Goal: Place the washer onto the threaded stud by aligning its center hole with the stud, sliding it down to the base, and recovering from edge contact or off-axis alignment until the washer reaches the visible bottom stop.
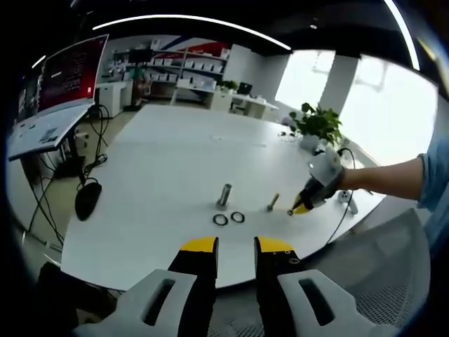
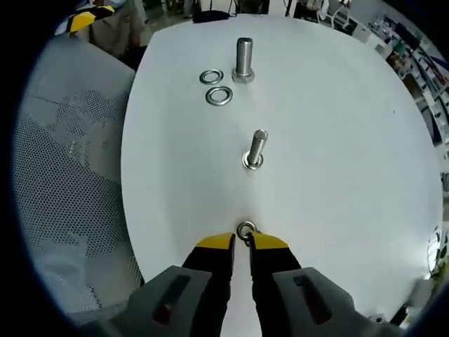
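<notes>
A small threaded stud (image 2: 256, 149) stands upright on the white table (image 2: 337, 140), just ahead of my right gripper (image 2: 243, 239). That gripper is shut on a small metal washer (image 2: 246, 230), which it pinches by the rim at the jaw tips, low over the table. Farther on stands a bigger stud (image 2: 243, 60) with two loose washers (image 2: 211, 76) (image 2: 219, 95) beside it. In the left gripper view, my left gripper (image 1: 236, 246) hangs open and holds nothing, short of the table's near edge. Beyond it are the big stud (image 1: 224, 194), the two washers (image 1: 229, 218), the small stud (image 1: 273, 202) and the right gripper (image 1: 295, 209).
A grey mesh chair (image 2: 70, 175) sits against the table edge on the left of the right gripper view. A potted plant (image 1: 319, 125) and a cable (image 1: 345, 210) are at the table's far right. A monitor (image 1: 66, 74) stands on a desk to the left.
</notes>
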A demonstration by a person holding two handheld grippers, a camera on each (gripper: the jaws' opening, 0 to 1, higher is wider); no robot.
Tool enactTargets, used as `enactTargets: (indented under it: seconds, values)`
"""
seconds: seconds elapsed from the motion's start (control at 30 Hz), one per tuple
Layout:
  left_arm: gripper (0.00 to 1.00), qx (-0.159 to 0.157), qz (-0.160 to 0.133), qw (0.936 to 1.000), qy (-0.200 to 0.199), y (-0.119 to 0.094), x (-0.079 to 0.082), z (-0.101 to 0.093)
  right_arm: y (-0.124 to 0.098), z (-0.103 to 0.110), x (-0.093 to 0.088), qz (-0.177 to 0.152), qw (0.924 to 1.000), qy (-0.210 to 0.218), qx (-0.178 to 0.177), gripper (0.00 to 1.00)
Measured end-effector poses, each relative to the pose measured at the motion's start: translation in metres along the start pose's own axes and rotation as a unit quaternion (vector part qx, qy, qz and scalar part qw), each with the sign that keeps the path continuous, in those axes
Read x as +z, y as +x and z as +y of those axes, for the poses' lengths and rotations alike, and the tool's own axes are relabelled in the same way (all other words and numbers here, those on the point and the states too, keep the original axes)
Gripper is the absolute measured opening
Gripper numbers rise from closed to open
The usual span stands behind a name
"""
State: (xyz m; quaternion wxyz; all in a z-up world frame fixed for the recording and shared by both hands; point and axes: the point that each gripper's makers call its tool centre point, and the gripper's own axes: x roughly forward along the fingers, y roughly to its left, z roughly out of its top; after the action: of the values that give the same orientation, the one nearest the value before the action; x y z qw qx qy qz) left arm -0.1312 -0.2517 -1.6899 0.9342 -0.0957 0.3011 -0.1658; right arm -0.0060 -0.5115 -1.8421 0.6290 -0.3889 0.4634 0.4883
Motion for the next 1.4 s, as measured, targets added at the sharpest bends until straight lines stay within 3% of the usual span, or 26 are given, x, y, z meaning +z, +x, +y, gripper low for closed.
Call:
enactTargets:
  seconds: [0.17,0.33,1.1,1.4]
  values:
    - [0.18,0.001,0.0,1.0,0.0,0.0,0.0,0.0,0.004,0.0,-0.003,0.01,0.9999,-0.013,-0.005,0.21]
    - [0.18,0.001,0.0,1.0,0.0,0.0,0.0,0.001,0.007,0.001,-0.002,0.011,0.9998,-0.016,-0.001,0.22]
    - [0.18,0.003,0.001,1.0,-0.002,0.0,0.0,0.001,0.014,-0.005,0.003,0.025,0.9981,-0.054,-0.016,0.14]
    - [0.18,0.002,0.004,1.0,-0.001,0.0,-0.001,0.001,0.01,-0.004,0.009,0.012,0.9987,-0.048,-0.015,0.14]
